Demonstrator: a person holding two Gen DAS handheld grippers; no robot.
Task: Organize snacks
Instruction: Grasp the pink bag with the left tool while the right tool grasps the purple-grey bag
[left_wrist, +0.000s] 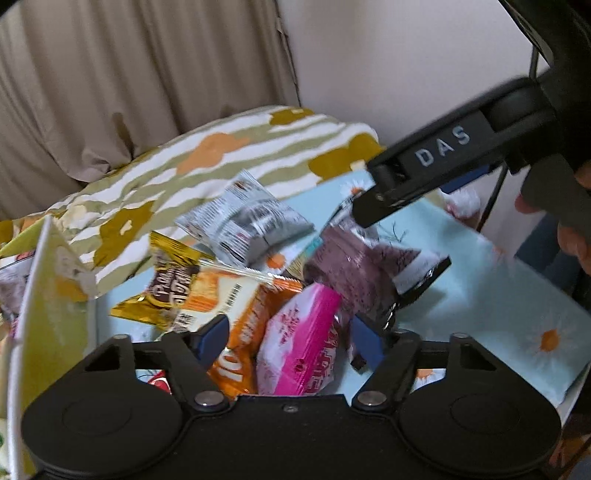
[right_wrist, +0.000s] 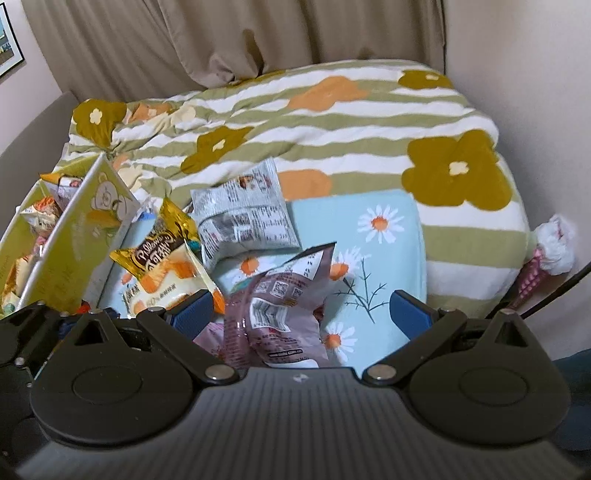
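Beige curtains (right_wrist: 229, 40) hang in folds across the back of the room. A plain pale wall (right_wrist: 524, 66) rises along the right side, and a framed picture (right_wrist: 9, 40) hangs on the left wall. Below the curtains lies a bed under a quilt (right_wrist: 332, 147) striped green and white with mustard and orange flowers. The light is soft and even.

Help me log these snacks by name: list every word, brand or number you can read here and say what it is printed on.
"DAS": on the right gripper's black finger.
"10": on the orange packet, partly hidden.
Gold packet: brown script logo, too blurred to read.
Pink packet: characters too blurred.
Silver packet and mauve packet: fine print and codes, too small.
Yellow-green box: a bear picture, faint text unreadable.
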